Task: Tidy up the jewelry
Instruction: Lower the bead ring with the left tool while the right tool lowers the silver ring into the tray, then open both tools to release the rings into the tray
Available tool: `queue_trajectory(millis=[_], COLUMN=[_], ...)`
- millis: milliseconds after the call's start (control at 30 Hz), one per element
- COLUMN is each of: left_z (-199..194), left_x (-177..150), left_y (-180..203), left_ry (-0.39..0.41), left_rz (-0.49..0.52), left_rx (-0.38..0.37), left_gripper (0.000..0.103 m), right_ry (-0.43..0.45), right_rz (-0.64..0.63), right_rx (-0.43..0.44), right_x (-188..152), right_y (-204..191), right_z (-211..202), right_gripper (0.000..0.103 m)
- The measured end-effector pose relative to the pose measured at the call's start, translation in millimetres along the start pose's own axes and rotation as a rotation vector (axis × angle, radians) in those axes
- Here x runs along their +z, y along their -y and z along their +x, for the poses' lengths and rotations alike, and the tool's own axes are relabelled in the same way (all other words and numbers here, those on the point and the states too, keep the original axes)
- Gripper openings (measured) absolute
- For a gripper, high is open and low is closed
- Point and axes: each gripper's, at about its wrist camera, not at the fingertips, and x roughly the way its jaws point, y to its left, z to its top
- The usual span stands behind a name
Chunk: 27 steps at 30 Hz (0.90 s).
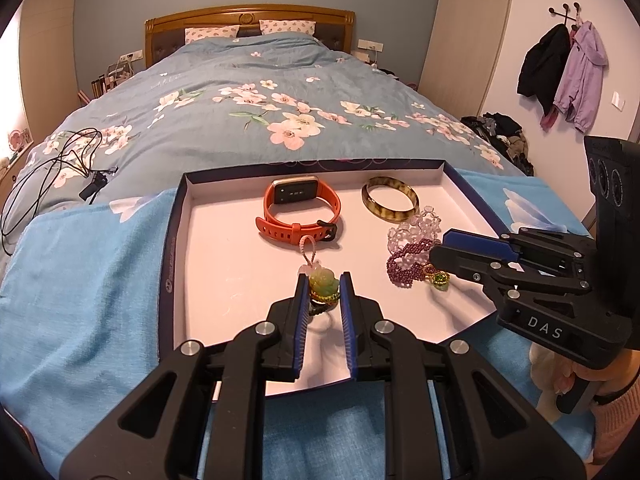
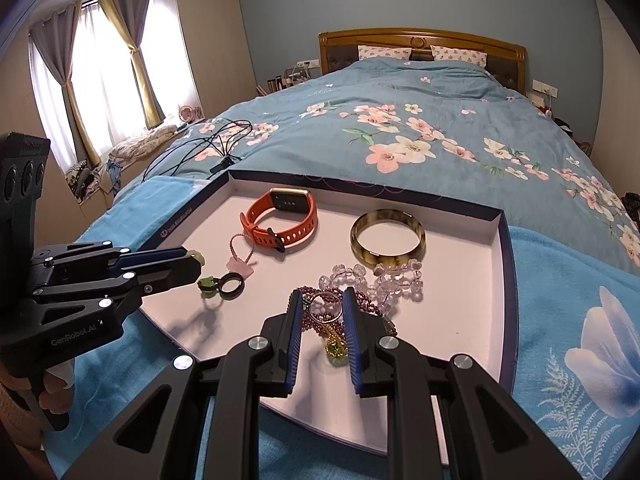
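Bed (image 1: 248, 80) is carrying everything, covered by a blue floral duvet (image 2: 440, 128). A lighter blue blanket (image 1: 80, 280) is lying across the near end. A shallow box lid tray (image 1: 178, 216) is sitting flat on the blanket. Black cables (image 1: 52, 176) are lying loose on the duvet, left of the tray. Two pillows (image 1: 212, 33) are resting against the headboard.

Both cams sat right behind their own jaws, looking forward and slightly down over the tray (image 1: 178, 216) at the foot of the bed (image 1: 240, 76), facing the headboard (image 2: 420, 38). Left wrist looked in from the tray's near-left, right wrist from its near-right, both close. They shared the tray, bed and back wall, and each caught the other gripper at its edge.
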Motion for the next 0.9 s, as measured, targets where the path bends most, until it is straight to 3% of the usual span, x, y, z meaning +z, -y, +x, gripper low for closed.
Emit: queue_trajectory(millis=[300,400,600,700,800,900], left_z=[11.8,15.0,10.2,-3.9,-23.4,-47.7], left_x=[-1.9,-3.4,-6.6,-7.1,-9.8,-15.7], left_y=[-0.4,-0.8,0.2,0.5,-1.9,-3.8], left_ry=[-0.022,-0.029,-0.02,0.02,0.071,0.148], left_rz=[-0.001,-0.002,-0.005,-0.003,-0.013,-0.017], left_rx=[0.014,0.021,0.017,0.025,0.029,0.052], left_gripper=[0.017,0.024,0.038,0.051,0.063,0.084], right_ry=[-0.023,-0.026,-0.002,0.038,0.101,0.148], right_rz=[0.014,0.017,0.024,0.014,0.008,0.003], right_rx=[-0.022,-0.029,-0.036,-0.06,-0.08,-0.099], right_x=[-1.4,-1.9,-5.5,-7.2,-11.9,-18.9], right_y=[2.8,3.3,1.2,-3.0,-10.0,-17.9], right_z=[7.5,7.1,-4.6,-19.7,-40.8,-56.9], right_gripper=[0.019,0.021,0.041,0.053,0.074,0.088])
